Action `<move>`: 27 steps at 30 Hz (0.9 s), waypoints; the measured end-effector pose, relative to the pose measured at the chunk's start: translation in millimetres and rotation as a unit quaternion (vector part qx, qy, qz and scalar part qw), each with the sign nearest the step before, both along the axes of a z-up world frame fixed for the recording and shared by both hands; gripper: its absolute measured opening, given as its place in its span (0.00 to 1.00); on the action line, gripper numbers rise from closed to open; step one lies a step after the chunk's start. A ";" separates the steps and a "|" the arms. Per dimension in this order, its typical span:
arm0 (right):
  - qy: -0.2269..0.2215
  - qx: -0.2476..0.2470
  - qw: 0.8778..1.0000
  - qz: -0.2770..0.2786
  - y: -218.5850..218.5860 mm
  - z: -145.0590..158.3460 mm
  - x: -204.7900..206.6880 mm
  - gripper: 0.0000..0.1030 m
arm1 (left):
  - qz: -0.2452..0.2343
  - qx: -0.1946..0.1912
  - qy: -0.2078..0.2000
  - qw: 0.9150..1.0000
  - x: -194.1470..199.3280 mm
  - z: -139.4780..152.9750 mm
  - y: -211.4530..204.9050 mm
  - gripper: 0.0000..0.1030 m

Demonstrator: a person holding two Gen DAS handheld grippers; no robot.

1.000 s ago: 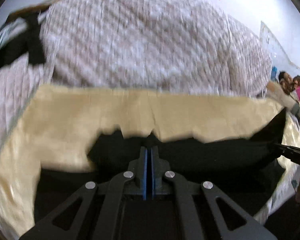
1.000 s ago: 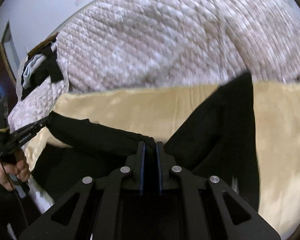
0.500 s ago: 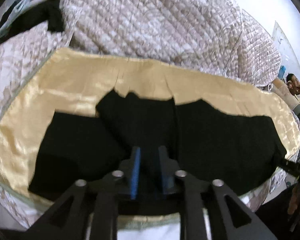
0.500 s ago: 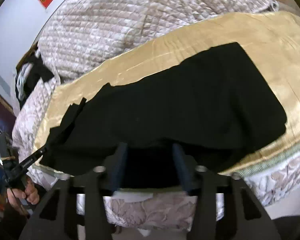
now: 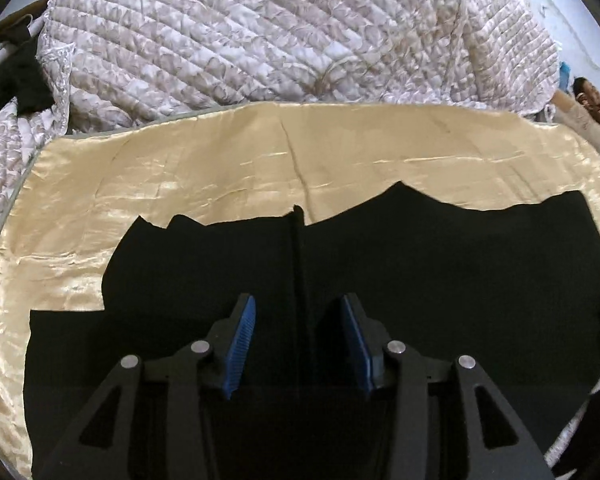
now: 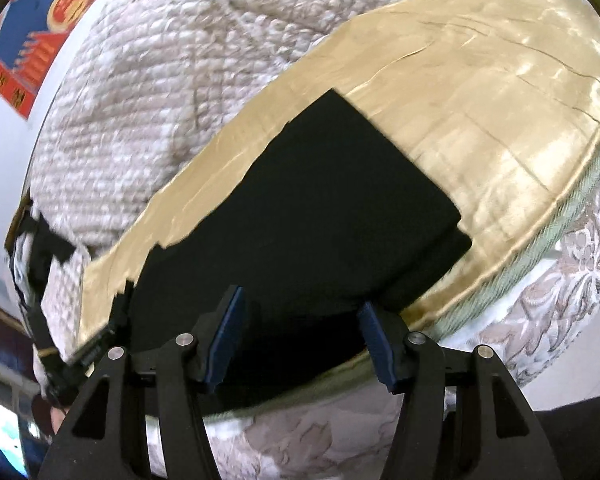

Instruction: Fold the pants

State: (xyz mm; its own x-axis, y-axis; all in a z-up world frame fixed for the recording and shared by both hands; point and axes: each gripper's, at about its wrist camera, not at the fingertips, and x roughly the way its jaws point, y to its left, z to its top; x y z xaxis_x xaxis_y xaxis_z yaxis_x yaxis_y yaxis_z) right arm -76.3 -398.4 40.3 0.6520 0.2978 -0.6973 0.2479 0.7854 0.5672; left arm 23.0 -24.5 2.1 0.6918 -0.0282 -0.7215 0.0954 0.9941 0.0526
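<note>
The black pants (image 5: 420, 264) lie flat on a shiny gold sheet (image 5: 220, 172), spread along the bed's near edge. In the right wrist view the pants (image 6: 320, 208) run from the near left up to the right. My left gripper (image 5: 298, 316) is open and empty, hovering over the pants' middle, where a thin fold line runs between its blue pads (image 5: 242, 340). My right gripper (image 6: 300, 312) is open and empty above the pants' near edge at the bed's edge. The left gripper shows in the right wrist view (image 6: 96, 344) at the pants' left end.
A bulky quilted cream blanket (image 5: 280, 32) is heaped behind the gold sheet (image 6: 480, 92). Dark clothing (image 5: 16, 76) lies at the far left. The floral mattress side (image 6: 560, 280) drops off at the right. A red and blue poster (image 6: 40, 20) hangs on the wall.
Both grippers held the pants shut a second ago, laid them onto the gold sheet, then opened and let go. Both now hover open above the flat pants.
</note>
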 end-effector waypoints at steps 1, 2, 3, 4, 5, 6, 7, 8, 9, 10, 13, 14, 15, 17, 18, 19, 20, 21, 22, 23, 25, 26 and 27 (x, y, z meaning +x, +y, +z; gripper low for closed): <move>-0.003 0.003 1.000 -0.011 -2.8 0.3 1.3 0.56 | 0.003 0.007 -0.001 1.000 2.1 -1.3 -1.0 0.41; -0.008 0.007 1.000 -0.019 -4.7 0.6 2.3 0.56 | 0.006 0.011 -0.004 1.000 4.2 -1.3 -1.0 0.35; -0.011 0.010 1.000 -0.026 -6.7 0.5 3.3 0.56 | 0.010 0.014 -0.007 1.000 5.6 -0.9 -0.5 0.22; -0.011 0.015 0.999 -0.035 -8.8 -0.1 4.9 0.56 | 0.012 0.012 -0.007 1.000 7.0 -0.2 0.9 0.14; -0.011 0.018 0.999 -0.041 -10.4 -0.7 6.2 0.56 | 0.012 0.003 -0.007 1.000 8.1 1.0 3.3 0.09; -0.011 0.019 0.999 -0.046 -12.1 -1.6 7.5 0.56 | 0.016 -0.001 -0.008 1.000 8.3 2.8 5.8 0.05; -0.011 0.015 0.999 -0.050 -13.2 -2.0 8.4 0.51 | 0.022 -0.001 -0.012 1.000 7.6 5.1 8.3 0.04; -0.006 0.006 0.998 -0.055 -13.8 -3.0 9.8 0.41 | 0.030 -0.003 -0.021 0.999 4.4 8.9 12.6 0.04; -0.002 0.002 0.998 -0.058 -14.6 -3.8 10.6 0.35 | 0.041 -0.010 -0.032 0.999 -1.2 15.2 19.1 0.04; 0.005 0.004 0.998 -0.065 -18.0 -6.8 10.5 0.22 | 0.053 -0.016 -0.043 0.998 -6.3 21.9 26.5 0.04; 0.008 0.018 0.997 -0.073 -24.6 -9.8 11.3 0.11 | 0.102 -0.043 -0.076 0.991 -33.2 43.8 59.7 0.04; 0.006 0.019 0.997 -0.072 -25.4 -9.1 11.3 0.11 | 0.120 -0.052 -0.085 0.988 -44.6 48.8 72.7 0.04; 0.004 0.017 0.997 -0.071 -24.7 -7.9 11.4 0.11 | 0.138 -0.060 -0.093 0.984 -56.7 52.9 85.7 0.04; -0.007 0.015 0.997 -0.070 -24.3 -3.5 9.5 0.10 | 0.179 -0.076 -0.106 0.975 -83.0 58.1 113.2 0.04; -0.011 0.015 0.997 -0.070 -24.0 -2.1 8.9 0.10 | 0.198 -0.084 -0.109 0.970 -95.5 57.7 125.6 0.04; -0.016 0.013 0.997 -0.070 -23.2 -0.1 8.1 0.10 | 0.217 -0.090 -0.109 0.966 -106.9 54.9 136.4 0.04; -0.018 0.009 0.997 -0.069 -22.2 1.2 7.0 0.10 | 0.227 -0.094 -0.105 0.963 -115.8 50.1 143.4 0.04; -0.017 0.006 0.997 -0.069 -21.3 1.4 7.6 0.10 | 0.234 -0.098 -0.098 0.962 -121.7 43.9 149.4 0.04; -0.014 -0.001 0.998 -0.068 -20.3 0.5 7.1 0.10 | 0.242 -0.100 -0.087 0.961 -125.5 35.1 153.6 0.05; -0.012 -0.003 0.998 -0.068 -20.2 -0.5 6.7 0.10 | 0.245 -0.108 -0.069 0.961 -125.9 24.8 156.8 0.05; -0.004 -0.006 0.998 -0.066 -19.6 -3.9 6.3 0.10 | 0.255 -0.134 -0.040 0.957 -125.5 8.1 163.0 0.05; -0.001 -0.007 0.998 -0.065 -19.7 -5.4 6.3 0.10 | 0.258 -0.138 -0.035 0.956 -126.3 3.9 163.6 0.05; 0.001 -0.006 0.998 -0.066 -20.6 -6.6 5.6 0.10 | 0.259 -0.142 -0.034 0.955 -127.4 1.3 164.9 0.05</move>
State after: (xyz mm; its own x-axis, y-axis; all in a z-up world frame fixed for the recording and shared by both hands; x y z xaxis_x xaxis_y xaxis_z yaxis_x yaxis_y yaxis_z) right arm -70.7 -419.1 33.7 0.6836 0.2011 -0.7016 0.3501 0.7531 0.5570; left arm -104.5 140.3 3.5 0.7109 0.1427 -0.6887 -0.4076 0.8816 -0.2380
